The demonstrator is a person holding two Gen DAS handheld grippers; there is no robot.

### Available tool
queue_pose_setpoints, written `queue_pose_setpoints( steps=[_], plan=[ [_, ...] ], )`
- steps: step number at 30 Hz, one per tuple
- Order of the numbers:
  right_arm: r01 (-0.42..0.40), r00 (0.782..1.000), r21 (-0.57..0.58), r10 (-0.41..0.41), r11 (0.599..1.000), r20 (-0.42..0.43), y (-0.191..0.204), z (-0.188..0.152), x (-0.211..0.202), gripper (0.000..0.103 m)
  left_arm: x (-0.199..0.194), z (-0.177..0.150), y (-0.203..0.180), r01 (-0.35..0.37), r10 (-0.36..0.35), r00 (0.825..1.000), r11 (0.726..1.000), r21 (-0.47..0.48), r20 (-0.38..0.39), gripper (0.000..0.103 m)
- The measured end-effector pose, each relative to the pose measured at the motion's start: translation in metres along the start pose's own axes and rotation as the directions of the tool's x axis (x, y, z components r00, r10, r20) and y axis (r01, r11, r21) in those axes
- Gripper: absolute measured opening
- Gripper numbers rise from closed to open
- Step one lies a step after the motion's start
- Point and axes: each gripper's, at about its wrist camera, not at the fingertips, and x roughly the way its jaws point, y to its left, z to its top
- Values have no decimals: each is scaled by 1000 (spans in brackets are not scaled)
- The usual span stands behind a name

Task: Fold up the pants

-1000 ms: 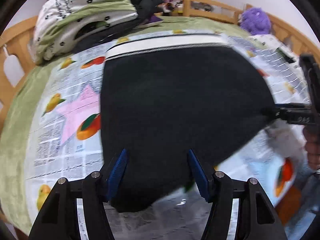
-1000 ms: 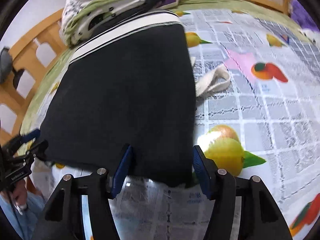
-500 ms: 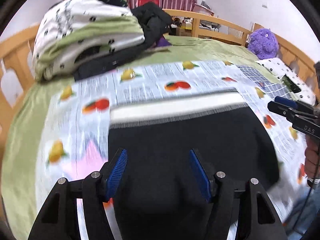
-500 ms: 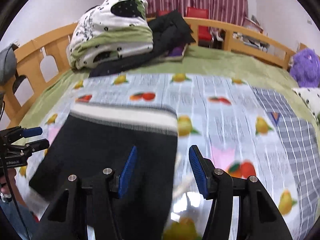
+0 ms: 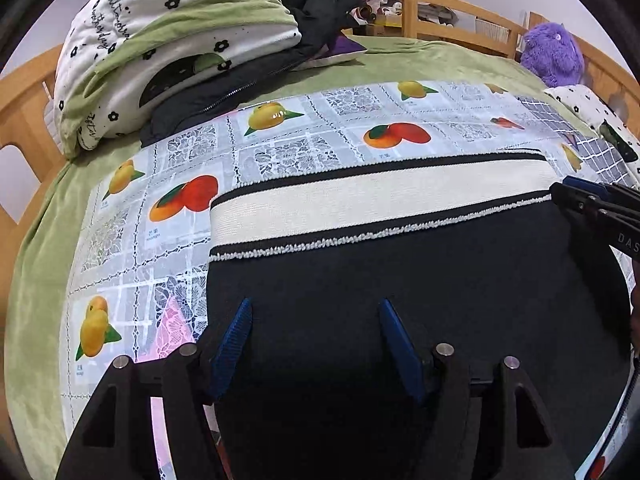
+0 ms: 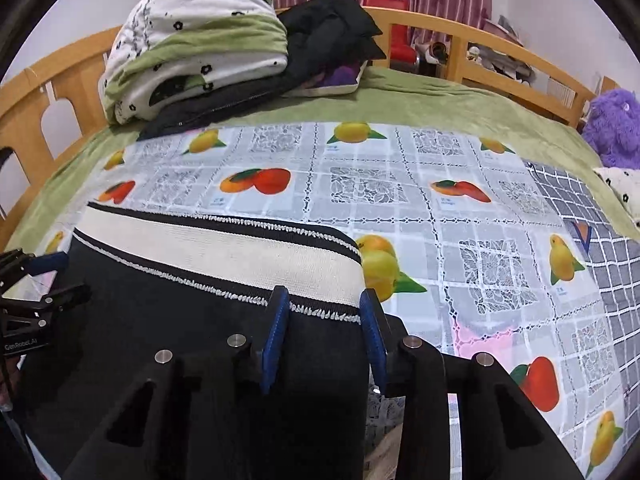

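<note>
From the left wrist camera, black pants (image 5: 400,288) lie flat on a fruit-printed cloth (image 5: 296,148) spread over a green bed, their cream waistband (image 5: 380,200) edged in black and running across the far side. The left gripper (image 5: 314,320) sits over the dark fabric near its left edge, its blue fingers (image 5: 232,344) spread wide apart with nothing between them. At the right edge of this view the right gripper (image 5: 592,204) reaches in at the waistband's right corner. Behind, a folded quilt (image 5: 172,44) and a black jacket (image 5: 316,0) are piled against the wooden bed frame (image 5: 440,4), and a purple plush toy (image 5: 554,54) sits at the far right. From the right wrist camera, the pants (image 6: 180,340) fill the lower left, their waistband (image 6: 224,256) slanting down to the right. The right gripper (image 6: 324,312) straddles the waistband's right corner, its blue fingers (image 6: 276,328) a narrow gap apart with the fabric between them; whether they are pinching it cannot be told. The left gripper (image 6: 48,280) shows at the far left by the other side of the pants, its jaws parted. The quilt (image 6: 200,40) and jacket (image 6: 332,28) lie at the head of the bed.
</note>
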Motion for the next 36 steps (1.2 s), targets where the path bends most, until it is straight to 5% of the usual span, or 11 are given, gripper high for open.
queue_pose_setpoints(
  steps=[10, 17, 24, 31, 32, 34, 36],
  plan=[
    [14, 999, 29, -13, 999, -30, -5, -2, -5, 38, -10, -18, 23, 25, -28, 998, 999, -43, -64, 67],
    [2, 996, 91, 7, 996, -93, -32, -46, -45, 49, -34, -57, 47, 82, -87, 994, 994, -66, -69, 67],
    [-63, 996, 200, 75, 978, -56, -48, -67, -43, 55, -31, -93, 90, 230, -252, 967, 918, -323, -29, 67],
    [-185, 965, 383, 240, 905, -101, -68, -65, -20, 55, -15, -86, 75, 271, -294, 956, 904, -330, -21, 67],
    [-193, 963, 388, 250, 901, -102, -69, -65, -18, 55, -13, -85, 74, 277, -299, 954, 901, -333, -14, 65],
    [-204, 961, 377, 258, 903, -99, -66, -62, -13, 54, -8, -80, 68, 322, -338, 941, 891, -320, 6, 32],
    [-220, 961, 348, 264, 911, -85, -59, -59, -13, 35, -15, -75, 63, 305, -308, 951, 908, -286, 37, 20]
  ],
)
